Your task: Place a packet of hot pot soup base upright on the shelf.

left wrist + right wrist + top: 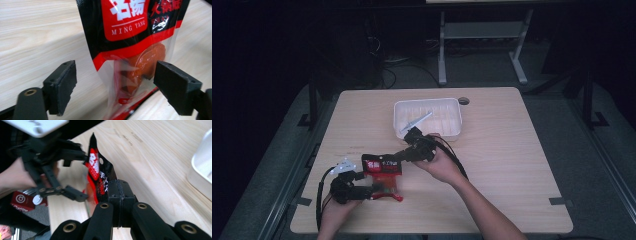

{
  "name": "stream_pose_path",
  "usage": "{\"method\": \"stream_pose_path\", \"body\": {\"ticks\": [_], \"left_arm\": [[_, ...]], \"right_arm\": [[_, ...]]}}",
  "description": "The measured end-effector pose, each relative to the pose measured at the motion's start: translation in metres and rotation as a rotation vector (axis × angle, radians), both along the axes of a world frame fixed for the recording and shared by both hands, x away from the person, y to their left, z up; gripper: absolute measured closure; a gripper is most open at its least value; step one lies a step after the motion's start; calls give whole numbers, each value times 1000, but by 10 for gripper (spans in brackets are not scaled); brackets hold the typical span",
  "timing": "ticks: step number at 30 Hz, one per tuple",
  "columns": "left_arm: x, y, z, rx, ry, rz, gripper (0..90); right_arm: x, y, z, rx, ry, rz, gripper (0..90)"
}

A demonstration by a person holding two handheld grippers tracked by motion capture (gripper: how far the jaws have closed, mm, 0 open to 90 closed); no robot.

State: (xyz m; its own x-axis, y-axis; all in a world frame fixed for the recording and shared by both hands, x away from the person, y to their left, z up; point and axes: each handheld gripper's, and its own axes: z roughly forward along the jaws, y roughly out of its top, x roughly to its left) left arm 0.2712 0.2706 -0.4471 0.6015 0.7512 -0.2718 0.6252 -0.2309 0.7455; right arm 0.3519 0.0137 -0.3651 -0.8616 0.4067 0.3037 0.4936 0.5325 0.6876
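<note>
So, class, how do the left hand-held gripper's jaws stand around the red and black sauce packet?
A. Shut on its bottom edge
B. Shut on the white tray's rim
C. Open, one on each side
C: the left hand-held gripper has its jaws wide apart, with the sauce packet hanging between them.

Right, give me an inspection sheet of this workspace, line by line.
Surface: light wooden table, bare around the work.
Job's things: red and black sauce packet, held off the table near the front left.
Clutter: white tray with a pale utensil inside.
Grippers: right hand-held gripper shut on the packet's edge; left hand-held gripper open, jaws either side of the packet's clear lower end.
Cables: black cable trailing from the left one.
Surroundings: dark room, grey table frame behind.
</note>
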Motion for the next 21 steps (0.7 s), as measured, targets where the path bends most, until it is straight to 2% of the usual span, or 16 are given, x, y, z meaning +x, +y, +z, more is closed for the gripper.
{"method": "stream_pose_path", "body": {"ticks": [1,2,5,6,9,13,15,16,18,19,21], "left_arm": [[0,0,0,-13,0,-14,270],[-1,1,1,-43,5,-50,316],[-4,1,4,-68,-14,-88,458],[-4,1,4,-68,-14,-88,478],[-4,0,5,-95,-6,-121,547],[-7,-3,10,-64,-43,-118,632],[-8,-5,12,-48,-55,-117,640],[-10,-10,14,-10,-81,-120,643],[-11,-12,14,5,-86,-124,649],[-11,-15,14,27,-95,-135,653],[-12,-16,14,29,-97,-139,655]], "right_arm": [[-5,-2,5,3,-15,17,893],[-8,-3,7,5,-16,26,893],[-12,-7,9,13,-24,54,891],[-12,-7,9,13,-24,54,891],[-17,-14,11,33,-21,100,889],[-20,-21,12,27,-36,121,877],[-21,-24,11,31,-34,126,853],[-20,-26,9,37,-23,130,826],[-19,-26,6,26,-9,140,789],[-20,-26,4,11,-9,139,773],[-19,-25,3,8,-7,142,775]]}}
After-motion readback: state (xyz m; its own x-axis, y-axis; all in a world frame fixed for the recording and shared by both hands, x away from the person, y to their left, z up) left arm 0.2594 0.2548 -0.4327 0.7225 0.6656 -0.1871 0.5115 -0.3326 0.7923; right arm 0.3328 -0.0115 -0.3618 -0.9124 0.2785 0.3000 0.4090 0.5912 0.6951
